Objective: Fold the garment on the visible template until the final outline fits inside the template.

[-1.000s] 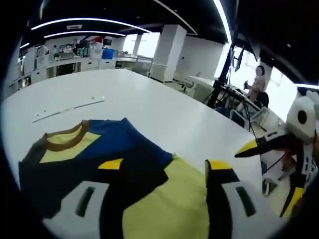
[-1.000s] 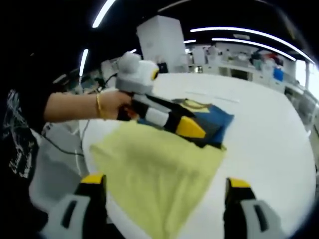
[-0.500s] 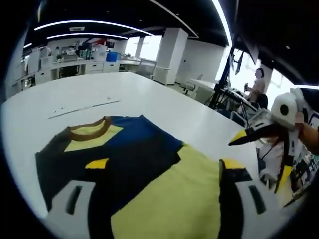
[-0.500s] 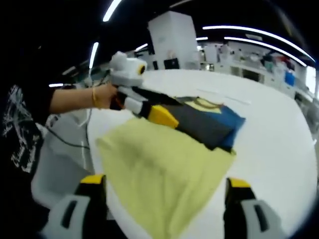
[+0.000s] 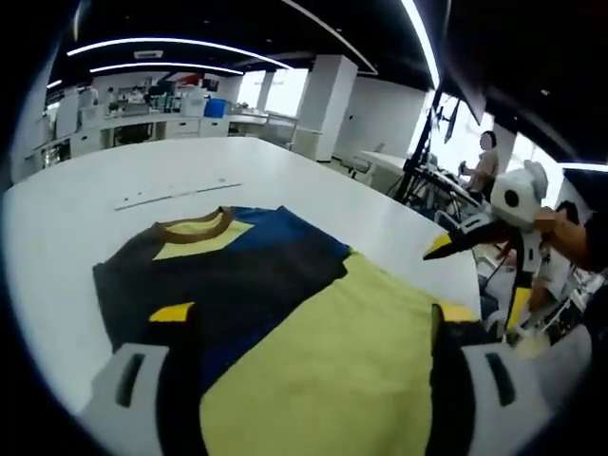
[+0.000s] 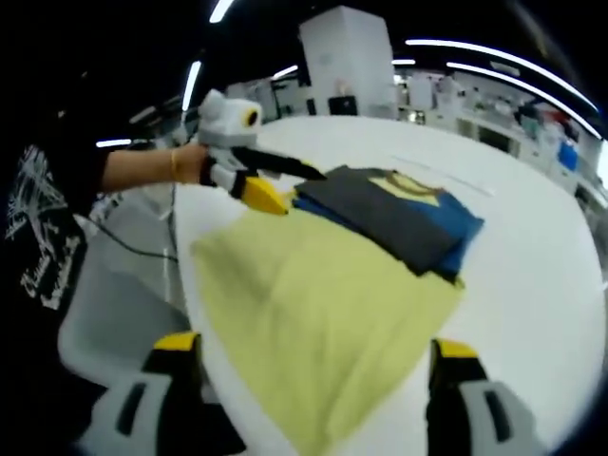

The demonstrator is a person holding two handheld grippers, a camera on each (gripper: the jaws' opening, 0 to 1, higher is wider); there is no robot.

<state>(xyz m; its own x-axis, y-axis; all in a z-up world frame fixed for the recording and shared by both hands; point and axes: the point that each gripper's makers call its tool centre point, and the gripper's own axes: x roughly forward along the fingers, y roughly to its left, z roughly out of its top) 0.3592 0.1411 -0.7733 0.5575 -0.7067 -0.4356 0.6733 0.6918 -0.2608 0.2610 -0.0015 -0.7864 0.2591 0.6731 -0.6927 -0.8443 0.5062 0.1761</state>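
A garment lies flat on the white table [image 5: 95, 185]. Its top part is dark and blue [image 5: 237, 275] with a brown collar [image 5: 195, 226], and its lower part is yellow [image 5: 332, 361]. My left gripper [image 5: 313, 318] hovers open over the seam between dark and yellow, holding nothing. In the right gripper view the garment's yellow half [image 6: 323, 304] is nearest and the dark half [image 6: 389, 214] beyond. My right gripper [image 6: 315, 347] is open above the hem. The left gripper [image 6: 299, 188] sits open at the garment's far-left edge. The right gripper [image 5: 473, 285] hangs open off the garment's right side.
A thin pale strip [image 5: 176, 195] lies on the table past the collar. The table edge [image 6: 190, 285] runs close to the yellow hem, with a grey chair [image 6: 104, 323] below it. A person's arm [image 6: 142, 166] holds the left gripper. Another person [image 5: 484, 157] stands among desks behind.
The left gripper has drawn back from over the dark part to the garment's edge. Both views have pulled back, and more of the spread garment shows.
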